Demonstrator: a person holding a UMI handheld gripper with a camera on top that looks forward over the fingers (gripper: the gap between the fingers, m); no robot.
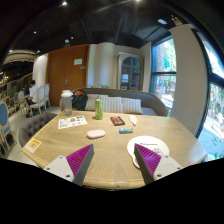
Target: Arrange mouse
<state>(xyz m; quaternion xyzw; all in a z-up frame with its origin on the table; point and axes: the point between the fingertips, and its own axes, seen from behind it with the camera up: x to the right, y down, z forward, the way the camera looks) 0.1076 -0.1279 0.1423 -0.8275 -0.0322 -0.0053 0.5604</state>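
A pale pink mouse lies on the round wooden table, just beyond my fingers and a little left of the middle. My gripper is open and empty, its two purple pads spread wide above the table's near part. Nothing stands between the fingers.
A white round pad lies ahead of the right finger. A green bottle, a clear jar, a dark phone, a teal item, papers and a yellow booklet sit on the table. A grey sofa stands behind.
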